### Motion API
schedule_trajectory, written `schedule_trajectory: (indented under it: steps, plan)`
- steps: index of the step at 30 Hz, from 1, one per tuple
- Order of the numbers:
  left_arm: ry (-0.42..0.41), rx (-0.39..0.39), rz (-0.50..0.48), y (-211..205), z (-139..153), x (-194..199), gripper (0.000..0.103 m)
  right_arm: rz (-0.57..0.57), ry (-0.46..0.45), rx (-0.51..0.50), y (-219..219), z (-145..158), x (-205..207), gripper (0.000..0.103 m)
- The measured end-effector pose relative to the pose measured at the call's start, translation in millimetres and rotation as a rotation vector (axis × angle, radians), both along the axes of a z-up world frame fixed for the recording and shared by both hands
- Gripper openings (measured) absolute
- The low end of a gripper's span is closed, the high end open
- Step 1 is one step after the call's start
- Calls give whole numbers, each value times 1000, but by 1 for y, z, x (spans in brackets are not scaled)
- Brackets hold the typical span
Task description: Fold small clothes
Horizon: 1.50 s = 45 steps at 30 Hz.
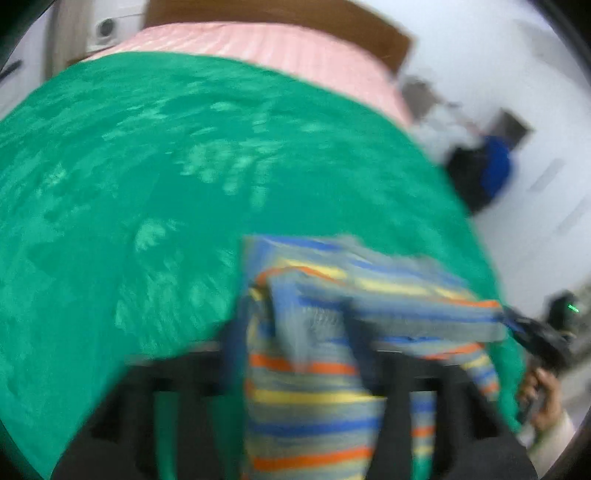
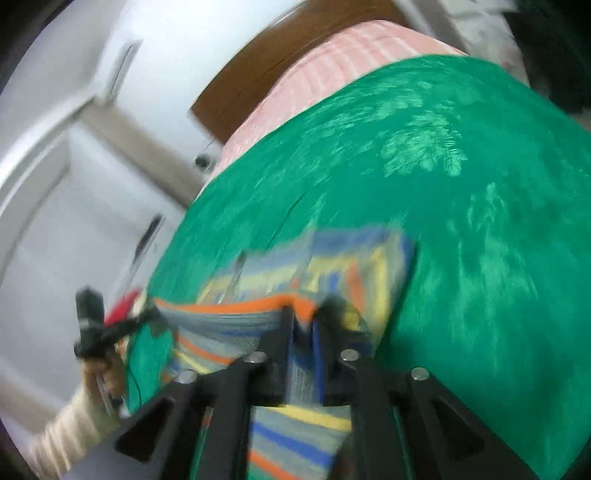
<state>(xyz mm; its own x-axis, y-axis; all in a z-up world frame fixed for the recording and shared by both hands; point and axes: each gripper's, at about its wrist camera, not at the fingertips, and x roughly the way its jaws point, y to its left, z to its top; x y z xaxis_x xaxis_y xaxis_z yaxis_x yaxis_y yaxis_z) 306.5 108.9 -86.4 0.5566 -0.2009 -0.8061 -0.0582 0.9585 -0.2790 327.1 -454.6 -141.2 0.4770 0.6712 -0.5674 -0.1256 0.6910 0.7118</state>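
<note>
A small striped garment in grey, blue, yellow and orange hangs over the near edge of the green patterned bedspread. My left gripper is shut on the garment, which drapes between and over its fingers. My right gripper is shut on the same garment at its orange-edged hem. Each gripper shows in the other's view: the right one at far right, the left one at far left. The garment is stretched between them. Both views are motion-blurred.
A pink striped sheet and brown headboard lie beyond the bedspread. White cabinet doors stand at the left of the right wrist view. A dark and blue bag lies on the white floor to the right.
</note>
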Motion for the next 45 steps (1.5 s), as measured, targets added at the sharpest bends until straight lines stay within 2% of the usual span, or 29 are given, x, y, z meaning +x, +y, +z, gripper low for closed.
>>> schedule_trajectory:
  steps: [1,3,4,6,8,10,11,12,13,15,16,17,19,20,22,23,25,28,29,31,32,33,34,35,36,38,40,42,45]
  plan:
    - [17,8,44,4,-7,5,59,-51,15,-4,0,-6,9,52]
    - [22,-70,39,12,-13,-5,57,-126,19,-9,-8,-10,13,52]
    - [16,-93,24,13,-14,-15,57,-124,10,-13,-11,-7,10,52]
    - [1,-42,-28,14,-11,-45,62,-68,-42,-58,-12,8,-6,52]
    - [-11,28,-84,3,-14,-72,70,41,-80,-134,-3,22,-27,52]
    - [-2,85,-117,-14,-25,-85,70,186,-99,-142,15,30,-49,52]
    - [29,131,-137,-22,-36,-84,62,250,-99,-136,25,31,-58,52]
    - [83,190,-167,-32,-51,-87,26,335,-88,-137,41,28,-68,52]
    - [123,235,-186,-37,-60,-90,14,374,-72,-165,53,23,-75,51]
    - [105,298,-196,-39,-57,-109,14,417,18,-312,66,-1,-81,49]
    - [111,315,-202,-37,-53,-117,14,439,105,-409,66,-17,-86,33]
    - [111,321,-202,-33,-47,-124,14,444,114,-433,61,-18,-90,26]
    - [71,334,-189,-27,-33,-135,20,432,91,-467,54,3,-97,27]
    - [32,338,-171,-24,-27,-139,28,428,70,-448,54,17,-95,28]
    - [-51,338,-115,-13,-18,-144,75,420,12,-358,62,47,-83,30]
    - [-100,341,-63,-5,-18,-147,79,413,-2,-322,69,57,-73,35]
    - [-113,362,1,8,-33,-143,80,401,43,-273,93,54,-46,45]
    - [-56,385,54,26,-59,-145,80,440,250,-350,130,3,10,45]
    - [-75,380,65,32,-67,-153,80,430,270,-372,140,-13,33,44]
    - [-120,371,81,35,-73,-164,91,330,168,-386,144,-18,72,42]
    - [-137,362,92,38,-76,-169,91,243,127,-373,139,-13,84,42]
    - [-146,355,96,38,-76,-170,92,152,98,-324,132,-5,92,42]
    - [-148,354,97,38,-76,-170,93,74,70,-230,124,6,98,42]
    - [-147,351,96,39,-77,-170,94,35,45,-167,120,17,95,43]
    - [-149,348,96,38,-78,-168,95,35,30,-150,121,27,91,43]
    - [-160,344,98,39,-79,-168,96,157,37,-207,145,45,79,43]
    - [-165,345,99,41,-75,-174,96,337,81,-280,181,49,63,43]
    - [-169,350,100,40,-76,-174,96,512,125,-315,229,43,46,45]
    - [-174,344,101,42,-77,-174,96,642,149,-343,294,18,50,45]
